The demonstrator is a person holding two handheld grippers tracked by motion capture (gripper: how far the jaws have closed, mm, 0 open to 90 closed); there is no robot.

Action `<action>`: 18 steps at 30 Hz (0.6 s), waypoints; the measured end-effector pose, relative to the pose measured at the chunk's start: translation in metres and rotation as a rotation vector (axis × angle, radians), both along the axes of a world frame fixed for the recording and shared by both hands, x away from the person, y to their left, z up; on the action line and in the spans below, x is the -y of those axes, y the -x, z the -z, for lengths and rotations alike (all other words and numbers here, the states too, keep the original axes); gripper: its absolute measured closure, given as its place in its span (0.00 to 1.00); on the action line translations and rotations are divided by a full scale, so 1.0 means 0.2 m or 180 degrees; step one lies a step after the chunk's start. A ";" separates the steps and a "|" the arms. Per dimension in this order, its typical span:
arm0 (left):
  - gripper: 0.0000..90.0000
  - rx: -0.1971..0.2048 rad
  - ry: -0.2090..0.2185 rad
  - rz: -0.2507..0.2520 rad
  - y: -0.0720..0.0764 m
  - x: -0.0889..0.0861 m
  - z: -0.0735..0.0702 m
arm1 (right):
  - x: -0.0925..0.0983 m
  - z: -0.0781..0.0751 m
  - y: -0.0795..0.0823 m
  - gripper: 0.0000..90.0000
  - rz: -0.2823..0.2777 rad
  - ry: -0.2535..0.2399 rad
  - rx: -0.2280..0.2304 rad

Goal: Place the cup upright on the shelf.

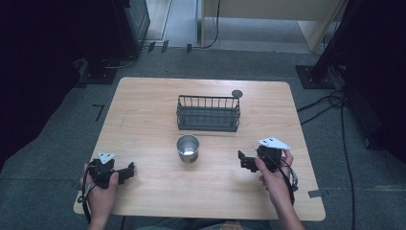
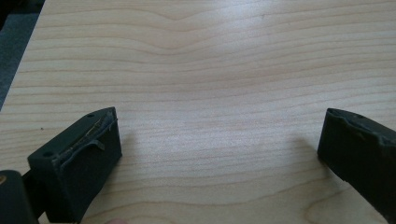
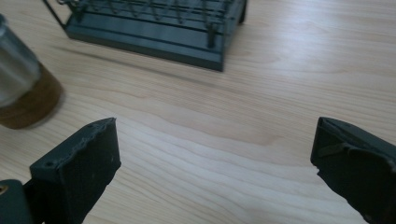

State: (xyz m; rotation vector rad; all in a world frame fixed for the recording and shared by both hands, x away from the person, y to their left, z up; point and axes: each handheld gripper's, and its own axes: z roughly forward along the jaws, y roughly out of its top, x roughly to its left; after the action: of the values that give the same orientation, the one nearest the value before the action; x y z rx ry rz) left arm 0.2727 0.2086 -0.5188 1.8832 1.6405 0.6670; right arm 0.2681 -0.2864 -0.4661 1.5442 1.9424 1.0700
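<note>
Left claw (image 1: 129, 171) rests low over the tabletop (image 1: 143, 120), held in the person's left hand (image 1: 101, 191), its jaws spread wide with nothing but bare wood grain between them. To its right and slightly farther out stands a metal cup (image 1: 187, 147), upright, open mouth up, well apart from both claws. Beyond the cup, near it but not touching, sits a dark wire basket (image 1: 208, 113). Right claw (image 1: 243, 160), gripped by the right hand (image 1: 272, 178), is also fully parted and holds nothing; from it the cup lies off to the left and the basket ahead and left, as the right gripper view shows past its jaws.
</note>
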 end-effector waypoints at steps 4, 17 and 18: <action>0.00 0.0000 -0.0001 0.0000 0.00 0.00 0.00 | -0.07 -0.01 -0.01 0.01 -0.0089 -0.0049 0.0036; 0.00 -0.0009 -0.0007 -0.0055 0.00 0.01 0.00 | -0.36 -0.01 -0.02 0.01 -0.0521 -0.0154 -0.0018; 0.00 -0.0007 -0.0006 -0.0056 0.00 0.01 0.00 | -0.38 0.00 -0.02 0.01 -0.0552 -0.0175 -0.0031</action>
State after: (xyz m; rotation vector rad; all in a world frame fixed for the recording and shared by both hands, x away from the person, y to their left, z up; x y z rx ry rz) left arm 0.2737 0.2069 -0.5186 1.8734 1.6603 0.6740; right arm 0.2712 -0.2112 -0.4654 1.4320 2.1012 1.1976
